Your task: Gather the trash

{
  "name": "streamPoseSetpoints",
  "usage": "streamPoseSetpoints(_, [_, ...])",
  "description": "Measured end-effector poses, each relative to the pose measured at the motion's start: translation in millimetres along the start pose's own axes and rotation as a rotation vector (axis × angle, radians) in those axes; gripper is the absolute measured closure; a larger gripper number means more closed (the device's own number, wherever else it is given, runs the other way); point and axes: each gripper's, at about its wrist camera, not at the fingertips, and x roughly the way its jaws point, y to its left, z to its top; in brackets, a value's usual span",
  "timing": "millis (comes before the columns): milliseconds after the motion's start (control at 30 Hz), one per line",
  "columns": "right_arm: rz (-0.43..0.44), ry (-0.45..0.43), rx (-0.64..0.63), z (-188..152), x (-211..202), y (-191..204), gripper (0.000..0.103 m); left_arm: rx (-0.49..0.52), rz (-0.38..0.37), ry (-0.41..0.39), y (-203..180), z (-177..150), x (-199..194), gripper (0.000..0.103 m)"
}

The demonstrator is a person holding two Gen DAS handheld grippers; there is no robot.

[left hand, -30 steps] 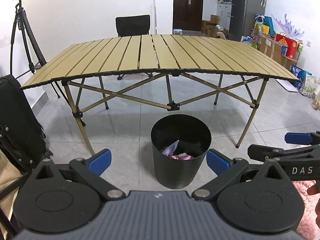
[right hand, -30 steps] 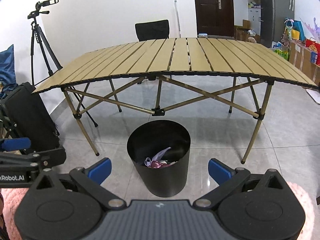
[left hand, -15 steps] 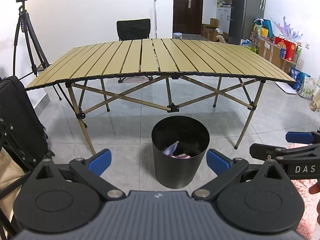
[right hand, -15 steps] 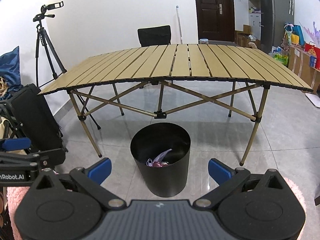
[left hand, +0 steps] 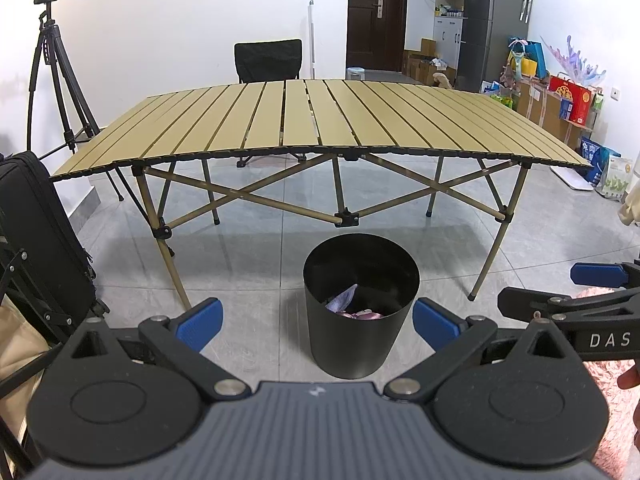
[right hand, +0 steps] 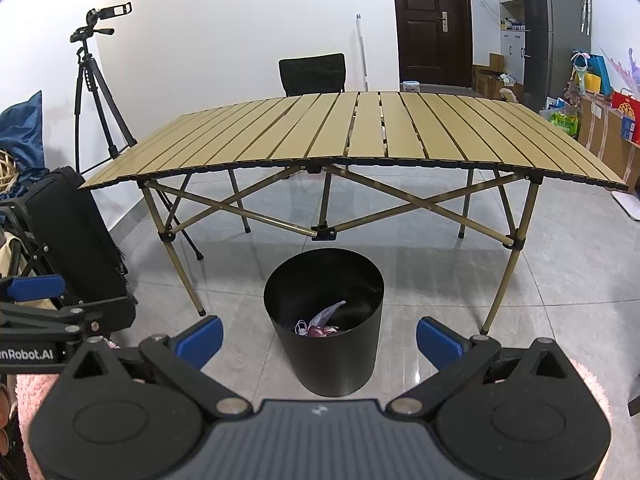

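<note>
Trash point(left hand: 352, 305) lies at the bottom of a black round bin point(left hand: 360, 344), a pale purple wrapper and some pink scraps low in the centre of both views, also visible from the right wrist point(right hand: 320, 322). Nearest the lens in the left wrist view, the left gripper point(left hand: 316, 322) fills the lower part of the frame with its 2 blue-tipped fingers point(left hand: 199, 318) spread wide apart and nothing between them; the bin point(right hand: 324, 344) shows in the gap, farther off on the grey tiled floor point(left hand: 256, 256). The right gripper point(right hand: 320, 336) sits the same way in its own view, fingers point(right hand: 438, 340) wide apart and holding nothing. At the right edge of the left wrist view the right gripper point(left hand: 600, 292) appears side-on; the left gripper point(right hand: 44, 312) likewise shows at the left edge of the right wrist view. A black case point(left hand: 40, 240) leans at the left edge of the frame. Beyond the bin stands a folding table point(left hand: 320, 124) with a tan slatted top and crossed legs, spanning the middle of the frame. Behind it a black chair point(left hand: 268, 60) stands at centre, a camera on a tripod point(left hand: 56, 60) at upper left, a dark door point(left hand: 378, 16) at upper centre, and boxes and bags point(left hand: 560, 96) along the right wall.
</note>
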Motion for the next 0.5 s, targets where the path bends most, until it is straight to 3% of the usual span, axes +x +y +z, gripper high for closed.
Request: streamPoseSetpoints(500, [-0.003, -0.002, -0.002, 0.5, -1.6, 0.9, 0.0, 0.002, -0.004, -0.007, -0.5, 1.3, -1.9, 0.0])
